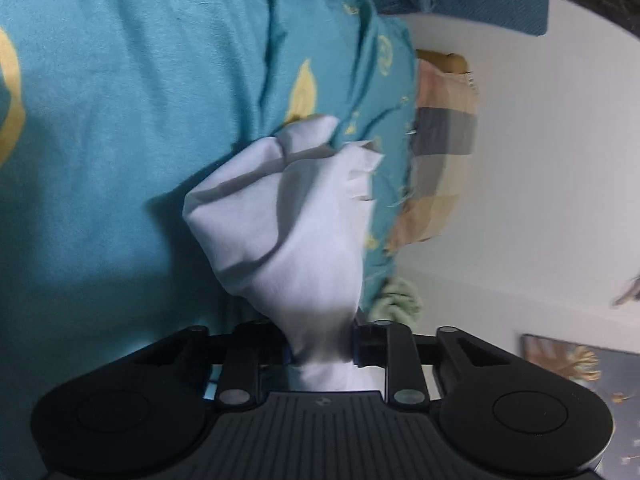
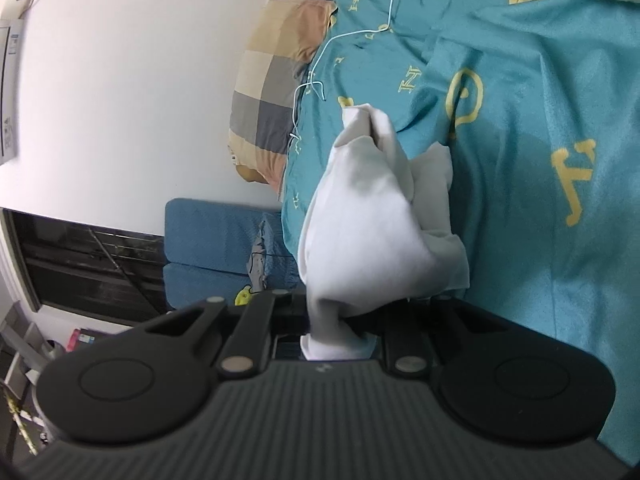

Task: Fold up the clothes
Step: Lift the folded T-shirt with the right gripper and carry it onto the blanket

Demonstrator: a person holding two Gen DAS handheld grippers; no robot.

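Gripping bunched white garment [image 1: 288, 216] both ends; pinched parts hidden.

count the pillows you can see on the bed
1: a checked pillow in grey, cream and peach lies at the edge of the teal bedsheet against the white wall, shown in both views. Others could be hidden out of view.

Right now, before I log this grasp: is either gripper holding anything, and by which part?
Both hold white cloth: the left gripper pinches a bunched end of the white garment; the right gripper clamps a gathered end too.
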